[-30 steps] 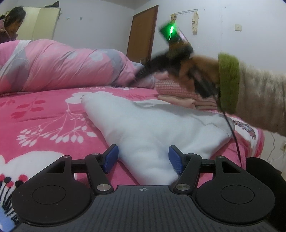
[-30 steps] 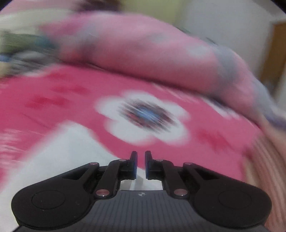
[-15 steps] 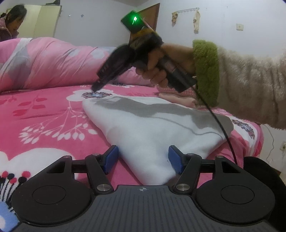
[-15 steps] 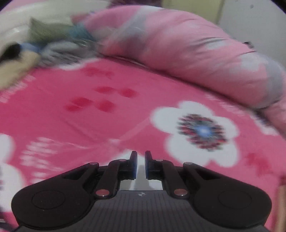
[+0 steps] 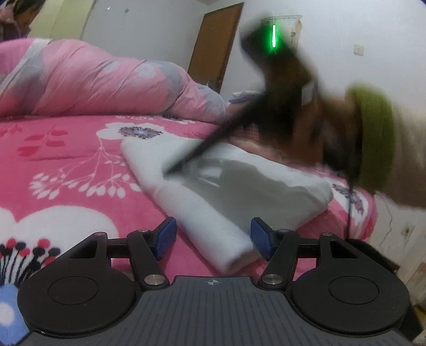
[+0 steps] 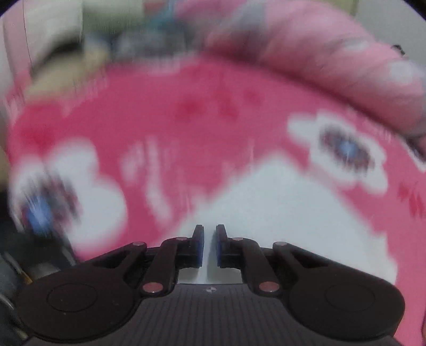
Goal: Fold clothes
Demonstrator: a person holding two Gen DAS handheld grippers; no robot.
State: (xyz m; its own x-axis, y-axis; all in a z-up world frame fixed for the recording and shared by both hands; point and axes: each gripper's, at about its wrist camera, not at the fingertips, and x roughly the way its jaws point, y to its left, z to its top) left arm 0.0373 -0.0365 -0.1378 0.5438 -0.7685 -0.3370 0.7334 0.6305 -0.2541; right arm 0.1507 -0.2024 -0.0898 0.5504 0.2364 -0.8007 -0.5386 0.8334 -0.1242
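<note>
A folded white garment (image 5: 213,186) lies on the pink floral bed; it also shows in the right wrist view (image 6: 279,207), blurred. My left gripper (image 5: 211,237) is open, its blue pads either side of the garment's near rolled end. My right gripper (image 6: 209,244) has its jaws nearly together with a narrow gap and nothing between them, just above the white garment. In the left wrist view the right gripper (image 5: 170,173) is a blurred dark shape over the garment's far part, held by a hand in a green-cuffed sleeve.
A rolled pink duvet (image 5: 93,79) lies along the back of the bed. Folded pink clothes (image 5: 253,143) sit behind the white garment. A brown door (image 5: 213,45) and a white wall are beyond. The bed edge (image 5: 367,213) drops off at the right. A person (image 5: 16,16) is at far left.
The right gripper has swung down and toward the white garment, moving fast and blurred. The left gripper has stayed open at the garment's near end.
</note>
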